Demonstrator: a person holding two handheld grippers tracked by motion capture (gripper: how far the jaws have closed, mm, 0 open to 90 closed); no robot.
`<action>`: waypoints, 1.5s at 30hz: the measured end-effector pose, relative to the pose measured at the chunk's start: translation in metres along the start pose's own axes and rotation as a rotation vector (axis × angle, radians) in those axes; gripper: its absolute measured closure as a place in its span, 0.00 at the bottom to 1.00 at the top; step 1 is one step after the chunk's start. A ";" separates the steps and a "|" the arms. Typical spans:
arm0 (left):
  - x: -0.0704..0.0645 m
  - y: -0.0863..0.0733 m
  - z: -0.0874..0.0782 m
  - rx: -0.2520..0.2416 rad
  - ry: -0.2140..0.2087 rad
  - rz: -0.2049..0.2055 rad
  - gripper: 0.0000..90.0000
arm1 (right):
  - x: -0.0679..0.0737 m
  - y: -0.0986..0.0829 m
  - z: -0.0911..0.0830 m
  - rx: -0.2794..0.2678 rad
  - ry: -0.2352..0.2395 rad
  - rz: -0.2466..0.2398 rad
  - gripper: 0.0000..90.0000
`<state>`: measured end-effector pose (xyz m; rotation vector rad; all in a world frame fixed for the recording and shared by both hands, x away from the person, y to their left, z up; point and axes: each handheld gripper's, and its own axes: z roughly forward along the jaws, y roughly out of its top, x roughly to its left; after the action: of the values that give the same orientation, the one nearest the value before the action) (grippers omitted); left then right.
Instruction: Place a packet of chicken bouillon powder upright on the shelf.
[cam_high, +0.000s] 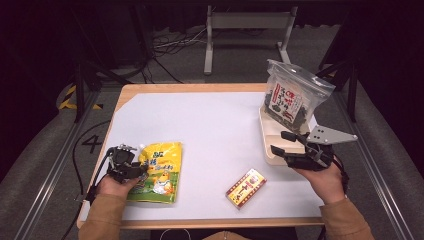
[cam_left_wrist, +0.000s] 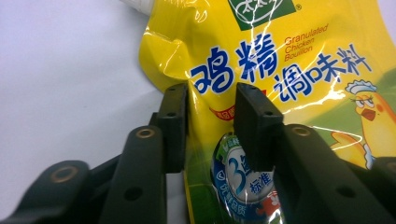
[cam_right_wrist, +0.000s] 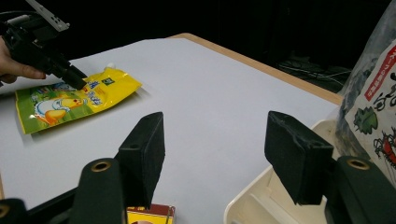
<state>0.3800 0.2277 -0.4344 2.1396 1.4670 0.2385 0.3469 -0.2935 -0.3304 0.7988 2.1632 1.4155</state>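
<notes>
The left gripper straddles the edge of the yellow bouillon pouch, which lies flat at the desk's near left, jaws not yet pinched. Close squarely on the edge before lifting. Farther right, the right gripper hovers open beside the tray.

Recording lab: white-topped counter ringed by black curtains, aluminium rails, floor cables.

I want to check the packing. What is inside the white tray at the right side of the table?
A clear bag of dark dried food stands in the white tray, leaning over its far end. The near part of the tray looks bare. The tray floor under the bag is covered.
</notes>
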 end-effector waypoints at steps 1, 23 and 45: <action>0.000 0.000 0.000 -0.002 -0.005 -0.001 0.79 | 0.000 0.000 0.001 0.001 0.001 -0.001 0.42; 0.001 0.003 -0.016 -0.124 -0.158 0.064 0.97 | -0.001 -0.004 -0.002 0.011 -0.002 0.007 0.43; -0.032 0.009 -0.072 -0.347 -0.199 0.250 0.97 | 0.010 -0.001 0.000 0.009 0.019 -0.016 0.45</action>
<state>0.3440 0.2198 -0.3648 1.9910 0.9670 0.3331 0.3396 -0.2870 -0.3318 0.7729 2.1868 1.4119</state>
